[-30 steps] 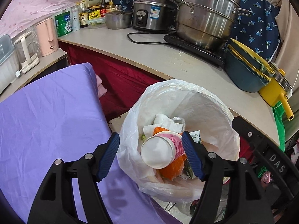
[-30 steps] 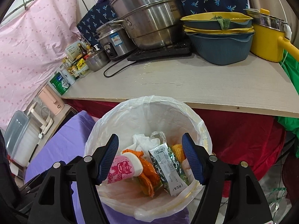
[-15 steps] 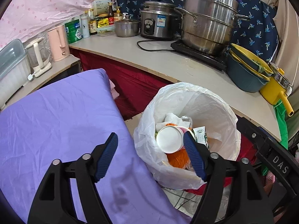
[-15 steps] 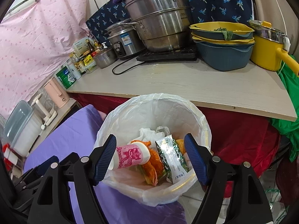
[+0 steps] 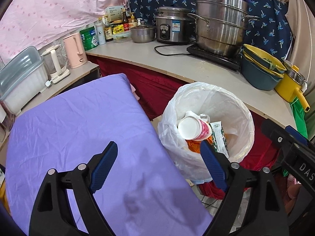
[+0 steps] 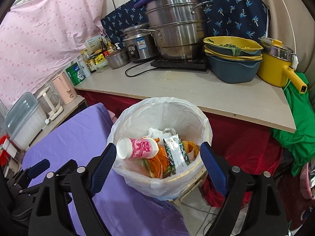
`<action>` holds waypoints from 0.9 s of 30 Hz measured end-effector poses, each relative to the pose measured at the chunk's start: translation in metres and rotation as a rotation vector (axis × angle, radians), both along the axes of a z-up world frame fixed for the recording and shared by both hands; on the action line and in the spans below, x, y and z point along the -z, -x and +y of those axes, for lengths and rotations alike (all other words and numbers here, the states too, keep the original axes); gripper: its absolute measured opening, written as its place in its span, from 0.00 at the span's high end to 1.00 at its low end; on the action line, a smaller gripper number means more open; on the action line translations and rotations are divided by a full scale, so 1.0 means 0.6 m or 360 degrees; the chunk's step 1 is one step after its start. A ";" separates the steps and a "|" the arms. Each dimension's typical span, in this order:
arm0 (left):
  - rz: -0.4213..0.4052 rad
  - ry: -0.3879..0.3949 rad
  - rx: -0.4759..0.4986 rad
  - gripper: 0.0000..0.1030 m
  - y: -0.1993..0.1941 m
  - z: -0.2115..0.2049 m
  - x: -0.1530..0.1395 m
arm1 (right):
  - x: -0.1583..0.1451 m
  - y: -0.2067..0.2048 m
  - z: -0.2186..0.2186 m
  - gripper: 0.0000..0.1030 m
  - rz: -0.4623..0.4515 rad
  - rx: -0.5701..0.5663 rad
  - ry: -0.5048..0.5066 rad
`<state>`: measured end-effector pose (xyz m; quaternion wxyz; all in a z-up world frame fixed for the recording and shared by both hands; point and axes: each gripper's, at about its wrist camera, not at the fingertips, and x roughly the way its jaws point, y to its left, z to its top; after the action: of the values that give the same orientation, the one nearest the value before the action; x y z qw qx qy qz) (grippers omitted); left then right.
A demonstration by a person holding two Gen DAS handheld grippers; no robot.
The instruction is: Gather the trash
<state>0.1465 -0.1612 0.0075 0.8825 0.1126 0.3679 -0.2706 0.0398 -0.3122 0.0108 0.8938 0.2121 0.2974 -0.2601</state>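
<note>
A bin lined with a white bag [image 5: 242, 106] [image 6: 137, 114] stands beside the purple-covered table [image 5: 78, 125] [image 6: 82, 137]. Inside lie a pink-and-white cup [image 5: 194, 127] [image 6: 137, 147], a green-and-white packet [image 5: 218, 135] [image 6: 176, 155], orange wrappers [image 6: 157, 161] and white tissue [image 6: 155, 131]. My left gripper [image 5: 159, 165] is open and empty, above the table edge left of the bin. My right gripper [image 6: 157, 165] is open and empty, above the bin's near rim. The right gripper also shows at the right edge of the left wrist view [image 5: 291, 153].
A counter [image 5: 177, 64] [image 6: 196, 90] behind the bin carries a steel steamer pot [image 5: 220, 29] [image 6: 177, 23], a rice cooker [image 5: 173, 27], stacked blue and yellow basins [image 6: 234, 59], a yellow pot [image 6: 277, 64], bottles and a pink kettle [image 5: 75, 50]. Green cloth [image 6: 295, 122] hangs at right.
Both grippers have pulled back and up from the bin, which now looks smaller and farther. The left gripper has shifted left over the purple table. The trash stays in the bin.
</note>
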 end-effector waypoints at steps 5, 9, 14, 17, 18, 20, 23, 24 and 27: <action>0.0003 -0.0036 -0.0015 0.17 0.024 0.016 -0.002 | -0.003 0.018 0.014 0.18 0.0051 -0.0036 0.0028; -0.0022 -0.0071 -0.0023 0.15 0.041 0.023 -0.005 | -0.003 0.026 0.027 0.16 0.0101 -0.0059 0.0077; 0.0009 -0.0087 -0.0048 0.13 0.047 0.033 -0.003 | 0.001 0.039 0.030 0.12 0.0120 -0.0054 0.0058; 0.0033 -0.0090 -0.0065 0.13 0.045 0.036 0.000 | 0.002 0.040 0.034 0.12 0.0147 -0.0066 0.0078; 0.0035 -0.0094 -0.0067 0.13 0.046 0.038 0.001 | 0.003 0.040 0.036 0.12 0.0159 -0.0076 0.0089; 0.0035 -0.0105 -0.0071 0.13 0.047 0.040 0.004 | 0.004 0.040 0.041 0.12 0.0178 -0.0094 0.0100; 0.0054 -0.0128 -0.0081 0.12 0.048 0.042 0.009 | 0.007 0.042 0.044 0.12 0.0201 -0.0108 0.0108; 0.0062 -0.0129 -0.0084 0.12 0.047 0.043 0.010 | 0.008 0.042 0.046 0.12 0.0202 -0.0110 0.0106; 0.0085 -0.0131 -0.0111 0.12 0.046 0.049 0.015 | 0.010 0.044 0.047 0.12 0.0218 -0.0118 0.0091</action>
<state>0.1188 -0.1320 -0.0015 0.8759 0.1286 0.4057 -0.2272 0.0136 -0.2840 0.0045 0.8862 0.1570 0.3578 -0.2490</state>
